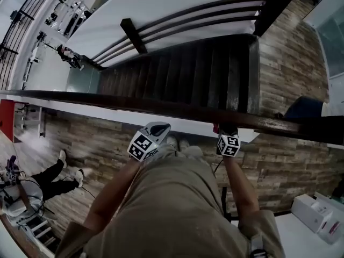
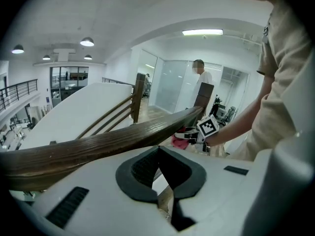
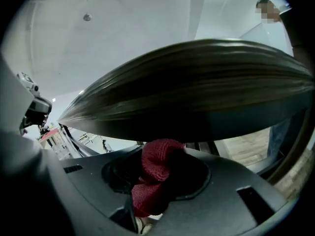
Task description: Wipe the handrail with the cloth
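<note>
A dark wooden handrail (image 1: pixel 134 102) crosses the head view from left to right, just ahead of both grippers. My left gripper (image 1: pixel 157 128) sits just below the rail, its jaws shut with nothing between them (image 2: pixel 158 150); the handrail (image 2: pixel 93 149) runs right past its tips. My right gripper (image 1: pixel 225 130) is at the rail further right, shut on a bunched red cloth (image 3: pixel 156 173). The cloth sits directly under the handrail (image 3: pixel 197 92), close to its underside. From the left gripper view, the right gripper (image 2: pixel 199 134) and the red cloth (image 2: pixel 179 141) show against the rail.
Beyond the rail a dark staircase (image 1: pixel 193 74) drops away, with a second railing (image 1: pixel 177 20) on its far side. A person sits on the wooden floor (image 1: pixel 56 176) at lower left. A white box (image 1: pixel 317 214) stands at lower right. Another person (image 2: pixel 201 80) stands in the background.
</note>
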### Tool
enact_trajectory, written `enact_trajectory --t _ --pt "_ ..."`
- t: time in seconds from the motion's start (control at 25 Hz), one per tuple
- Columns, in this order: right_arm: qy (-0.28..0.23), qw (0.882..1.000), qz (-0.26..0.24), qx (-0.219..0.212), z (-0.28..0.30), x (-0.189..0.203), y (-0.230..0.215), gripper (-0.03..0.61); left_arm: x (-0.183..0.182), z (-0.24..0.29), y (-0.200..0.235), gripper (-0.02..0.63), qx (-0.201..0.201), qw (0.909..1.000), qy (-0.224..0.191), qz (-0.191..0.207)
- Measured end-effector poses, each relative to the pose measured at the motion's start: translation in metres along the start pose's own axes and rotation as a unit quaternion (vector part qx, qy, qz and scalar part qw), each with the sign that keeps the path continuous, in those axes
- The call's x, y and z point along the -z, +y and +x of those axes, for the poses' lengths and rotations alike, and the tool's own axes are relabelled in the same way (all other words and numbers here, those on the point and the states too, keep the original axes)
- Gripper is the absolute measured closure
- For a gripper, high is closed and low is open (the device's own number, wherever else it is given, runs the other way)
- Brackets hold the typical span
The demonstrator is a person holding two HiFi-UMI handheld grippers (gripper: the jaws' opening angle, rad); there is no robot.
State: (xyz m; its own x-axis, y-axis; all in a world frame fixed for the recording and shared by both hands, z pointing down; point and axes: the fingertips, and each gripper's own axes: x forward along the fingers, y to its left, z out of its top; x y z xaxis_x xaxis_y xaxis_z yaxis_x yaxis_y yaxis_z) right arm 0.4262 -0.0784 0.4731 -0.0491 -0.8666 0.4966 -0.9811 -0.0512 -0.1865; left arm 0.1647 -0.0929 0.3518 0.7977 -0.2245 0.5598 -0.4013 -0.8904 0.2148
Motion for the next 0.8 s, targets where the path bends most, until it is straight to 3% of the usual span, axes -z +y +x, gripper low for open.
enact_trajectory --t 0.36,0.8 --pt "-0.007 0.996 -0.041 -0.078 0.014 0.004 0.048 0.437 0.021 -0.013 -0.001 0.597 -0.07 0.9971 -0.004 -0.029" --pt "-0.001 0.992 -0.066 -0.106 0.023 0.001 0.089 0.437 0.033 -0.046 0.01 0.597 -0.123 0.9912 -0.018 -0.045"
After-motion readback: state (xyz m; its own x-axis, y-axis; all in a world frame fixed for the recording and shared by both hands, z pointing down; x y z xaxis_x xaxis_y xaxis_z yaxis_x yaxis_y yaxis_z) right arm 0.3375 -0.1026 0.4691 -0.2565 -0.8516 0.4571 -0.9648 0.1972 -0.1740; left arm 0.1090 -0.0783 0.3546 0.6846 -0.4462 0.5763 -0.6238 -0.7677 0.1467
